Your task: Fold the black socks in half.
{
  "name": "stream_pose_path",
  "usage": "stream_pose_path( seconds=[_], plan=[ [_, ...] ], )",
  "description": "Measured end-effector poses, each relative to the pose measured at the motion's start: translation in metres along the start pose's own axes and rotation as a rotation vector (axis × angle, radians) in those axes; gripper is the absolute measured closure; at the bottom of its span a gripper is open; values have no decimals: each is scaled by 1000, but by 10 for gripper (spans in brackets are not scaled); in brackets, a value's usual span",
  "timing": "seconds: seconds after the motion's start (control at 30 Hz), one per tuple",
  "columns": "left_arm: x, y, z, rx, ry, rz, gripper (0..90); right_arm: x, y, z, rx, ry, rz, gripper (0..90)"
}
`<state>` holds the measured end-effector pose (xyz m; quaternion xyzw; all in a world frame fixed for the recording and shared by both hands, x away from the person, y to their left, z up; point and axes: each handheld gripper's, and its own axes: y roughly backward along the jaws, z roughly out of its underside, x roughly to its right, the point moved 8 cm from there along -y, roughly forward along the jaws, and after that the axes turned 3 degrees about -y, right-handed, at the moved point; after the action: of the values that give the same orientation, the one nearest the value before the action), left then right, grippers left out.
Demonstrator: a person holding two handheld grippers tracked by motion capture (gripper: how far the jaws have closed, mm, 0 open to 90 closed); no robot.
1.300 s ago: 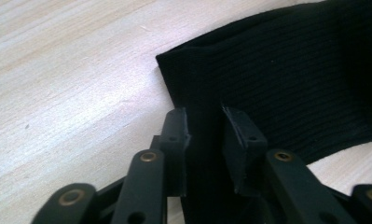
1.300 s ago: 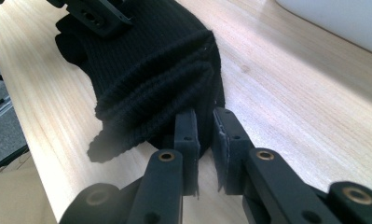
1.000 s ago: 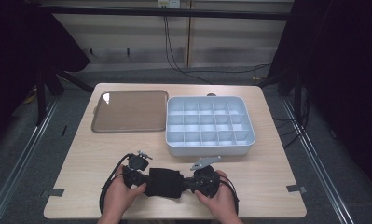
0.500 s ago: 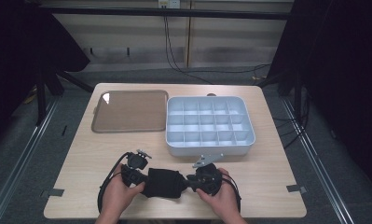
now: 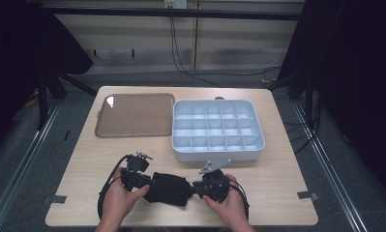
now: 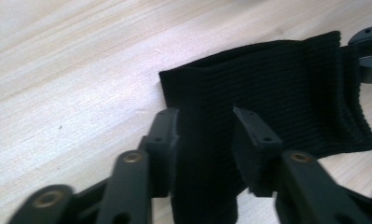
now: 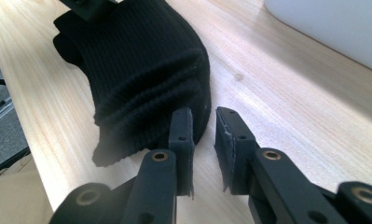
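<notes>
A black ribbed knit cloth lies on the wooden table near its front edge, between my two hand-held grippers. My left gripper comes at it from the left. In the left gripper view its jaws are pressed onto a raised fold of the cloth. My right gripper is at the cloth's right end. In the right gripper view its jaws stand a narrow gap apart with bare wood between them, and the cloth ends just beyond the left jaw.
A white box divided into several empty compartments sits behind the grippers at centre right. A flat brown tray lies to its left. Bare tabletop stretches on both sides of the hands.
Both hands have shifted only slightly. The cloth between them has rumpled a little and stays near the front edge.
</notes>
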<state>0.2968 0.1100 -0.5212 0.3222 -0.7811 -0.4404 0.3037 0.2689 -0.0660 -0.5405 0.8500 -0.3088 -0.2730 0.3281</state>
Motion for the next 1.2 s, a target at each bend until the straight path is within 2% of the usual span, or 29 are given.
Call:
stream_pose_path(
  seconds=[0.07,0.17,0.2,0.3,0.5,0.57,0.73,1.0,1.2],
  plan=[
    [1,-2,3,-16,-4,-3,560,-1,0,0,-1,1,-1,775],
    [-5,-4,6,-31,-30,-69,537,-2,-1,0,3,9,-2,776],
    [-5,-5,6,-23,-18,-52,530,-2,-1,1,-3,5,1,777],
    [-7,-3,7,-14,-6,-56,527,-1,-1,2,-4,7,3,778],
    [-8,-10,15,-56,-6,-34,533,-3,-3,3,-8,10,3,783],
    [-7,-13,16,-59,13,-31,559,-4,-4,3,-9,10,1,783],
    [-5,-15,16,-72,11,-16,618,-5,-5,2,-9,18,-3,781],
    [-3,-16,15,-74,43,22,735,-4,-3,1,-16,20,3,769],
    [-2,-13,13,-77,20,9,760,-5,-4,1,-17,14,-1,773]
  ],
)
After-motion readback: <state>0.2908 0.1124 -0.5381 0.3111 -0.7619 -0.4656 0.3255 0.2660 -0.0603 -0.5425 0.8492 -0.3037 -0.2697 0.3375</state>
